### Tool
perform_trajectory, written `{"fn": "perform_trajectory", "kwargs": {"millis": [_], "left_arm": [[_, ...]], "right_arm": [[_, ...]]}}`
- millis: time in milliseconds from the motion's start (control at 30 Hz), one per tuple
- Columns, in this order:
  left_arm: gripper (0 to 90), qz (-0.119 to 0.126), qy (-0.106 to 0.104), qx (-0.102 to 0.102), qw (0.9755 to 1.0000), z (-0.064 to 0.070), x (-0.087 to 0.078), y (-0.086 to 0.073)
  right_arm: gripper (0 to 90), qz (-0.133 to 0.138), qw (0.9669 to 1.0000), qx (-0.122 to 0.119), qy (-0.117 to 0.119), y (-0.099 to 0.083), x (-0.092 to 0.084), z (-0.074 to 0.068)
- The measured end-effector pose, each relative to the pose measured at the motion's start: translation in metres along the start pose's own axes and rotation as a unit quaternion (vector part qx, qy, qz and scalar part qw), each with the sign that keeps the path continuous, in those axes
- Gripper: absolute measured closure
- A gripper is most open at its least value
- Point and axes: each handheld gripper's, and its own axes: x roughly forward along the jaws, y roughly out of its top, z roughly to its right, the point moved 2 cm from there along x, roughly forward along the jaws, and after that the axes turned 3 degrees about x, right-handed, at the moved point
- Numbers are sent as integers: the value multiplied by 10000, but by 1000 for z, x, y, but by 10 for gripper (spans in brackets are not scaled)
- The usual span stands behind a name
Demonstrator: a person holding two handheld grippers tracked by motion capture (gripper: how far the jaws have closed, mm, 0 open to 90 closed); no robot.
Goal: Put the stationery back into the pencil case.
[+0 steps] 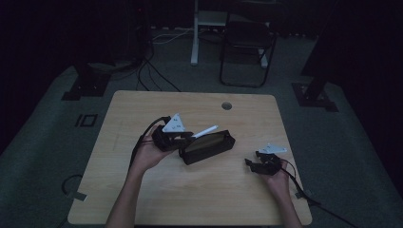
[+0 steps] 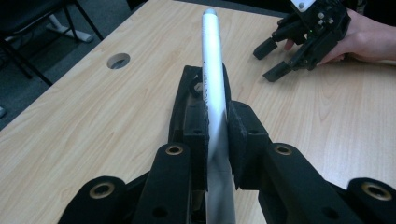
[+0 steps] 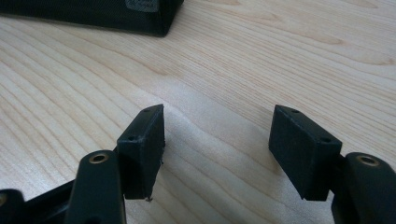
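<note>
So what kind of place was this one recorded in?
Probably a dim lab or studio set up for recording: one light wooden table with a cable hole on grey carpet, black stand bases either side, cables across the floor, and a black folding chair behind.

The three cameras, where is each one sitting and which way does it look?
High view: above the table, looking down; both forearms, left tool, right tool.
Left gripper view: on the left tool, along jaws shut on the white pen above the black case.
Right gripper view: on the right tool, jaws open over wood.
Shared: high and left views show the right tool.
</note>
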Motion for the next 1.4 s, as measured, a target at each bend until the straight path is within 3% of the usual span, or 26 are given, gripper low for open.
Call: {"fn": "perform_trajectory", "kwargs": {"millis": [1400], "left_arm": [[788,20,77,-49,10000,-9,17,10]], "right_arm": [[357,-6,10000,-12,-1,0,0,-1]]}}
